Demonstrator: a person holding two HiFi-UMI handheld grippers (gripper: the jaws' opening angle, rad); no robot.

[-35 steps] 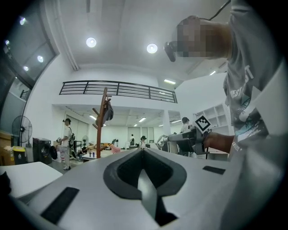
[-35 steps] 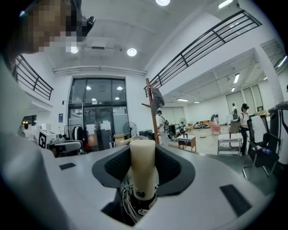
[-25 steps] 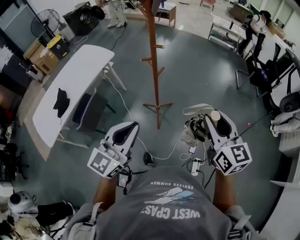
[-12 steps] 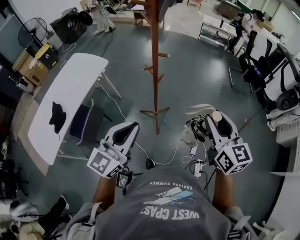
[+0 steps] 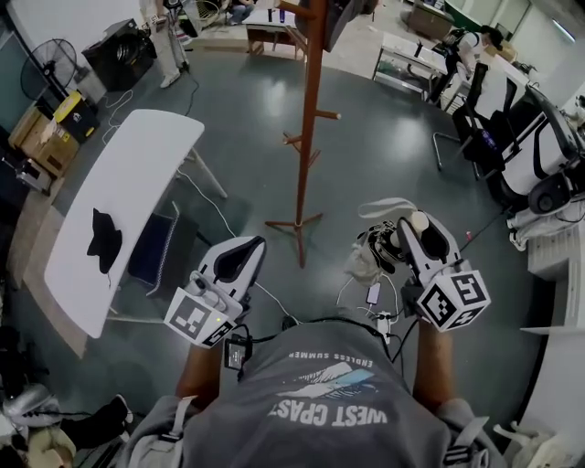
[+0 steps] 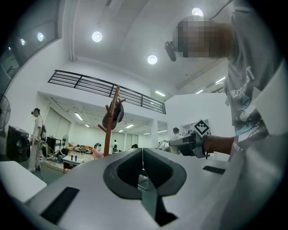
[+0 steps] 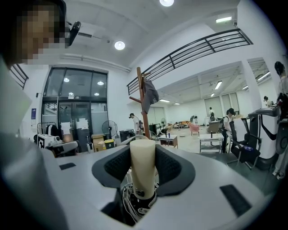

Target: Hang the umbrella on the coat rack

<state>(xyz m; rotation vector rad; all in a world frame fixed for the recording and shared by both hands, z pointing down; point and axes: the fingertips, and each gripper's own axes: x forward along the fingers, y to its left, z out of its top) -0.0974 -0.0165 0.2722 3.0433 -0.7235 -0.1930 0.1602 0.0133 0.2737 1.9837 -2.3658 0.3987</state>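
Note:
My right gripper (image 5: 413, 233) is shut on the umbrella's cream handle (image 7: 142, 165). The folded umbrella (image 5: 373, 254) hangs below the jaws, pale canopy with dark ribs and a strap loop. The wooden coat rack (image 5: 309, 128) stands on the floor ahead, a dark garment (image 5: 345, 13) on its top pegs. In the right gripper view the coat rack (image 7: 143, 108) rises beyond the handle. My left gripper (image 5: 236, 260) is shut and holds nothing. From the left gripper view, the coat rack (image 6: 110, 126) shows in the distance.
A long white table (image 5: 119, 201) with a dark cloth (image 5: 102, 236) stands at the left, a dark chair (image 5: 155, 249) beside it. Cables (image 5: 361, 306) trail over the floor near my feet. Office chairs (image 5: 484, 119) and a person (image 5: 462, 55) are at the right.
The view has shifted forward toward the coat rack; the table and rack sit lower and nearer in frame. Both grippers keep their pose, the right still holding the umbrella.

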